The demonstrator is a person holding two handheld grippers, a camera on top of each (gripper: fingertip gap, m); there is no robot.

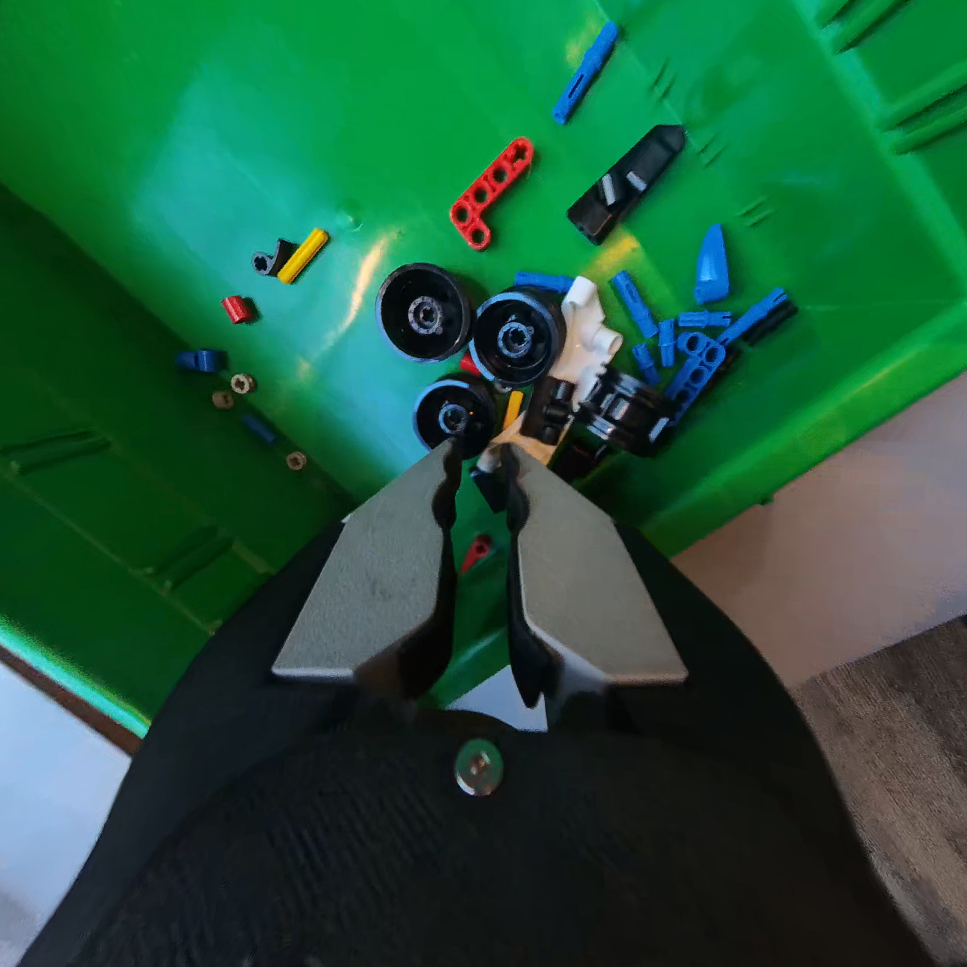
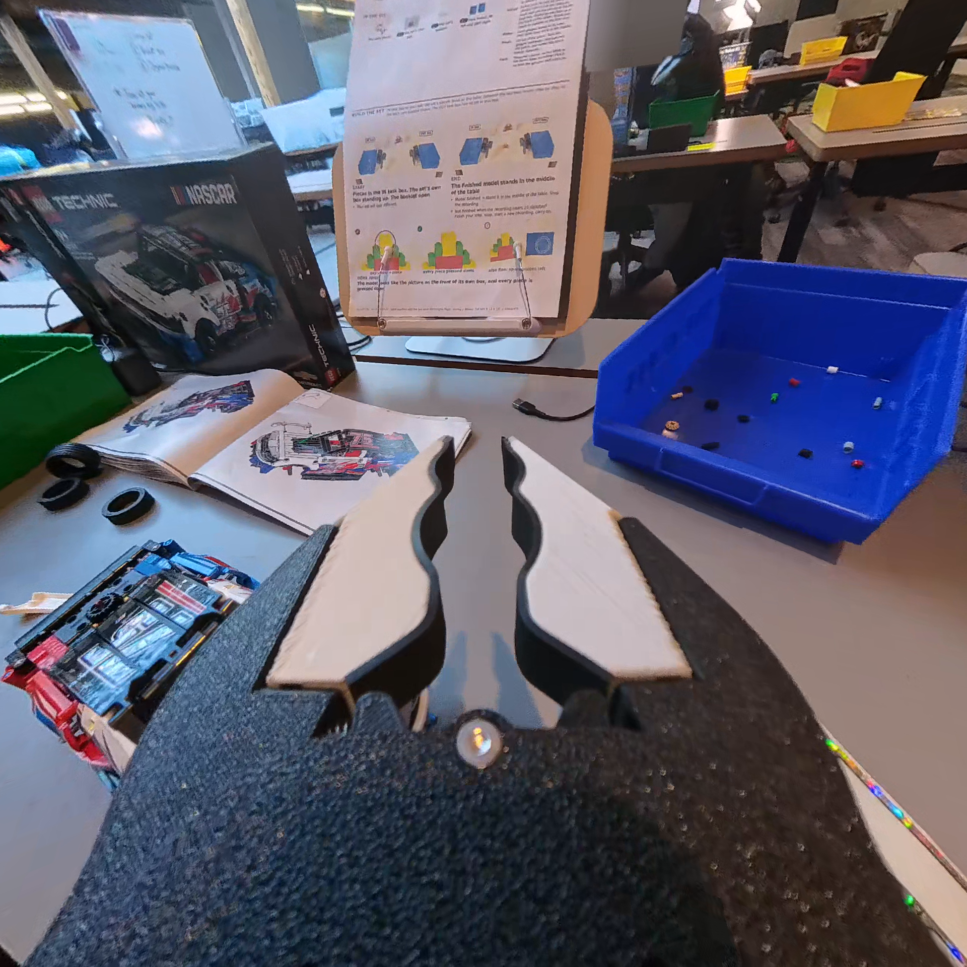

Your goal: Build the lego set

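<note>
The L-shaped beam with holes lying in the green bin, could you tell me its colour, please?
Red. The L-shaped beam shows best in the left wrist view.

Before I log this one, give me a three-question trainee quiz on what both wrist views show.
1. True or false: the left hand-held gripper is over the green bin.
2. How many loose black tyres lie on the table by the open booklet? A) one B) three C) five
3. Fill in: the right hand-held gripper is ____ and holds nothing.

Key: 1 true; 2 B; 3 open
</note>
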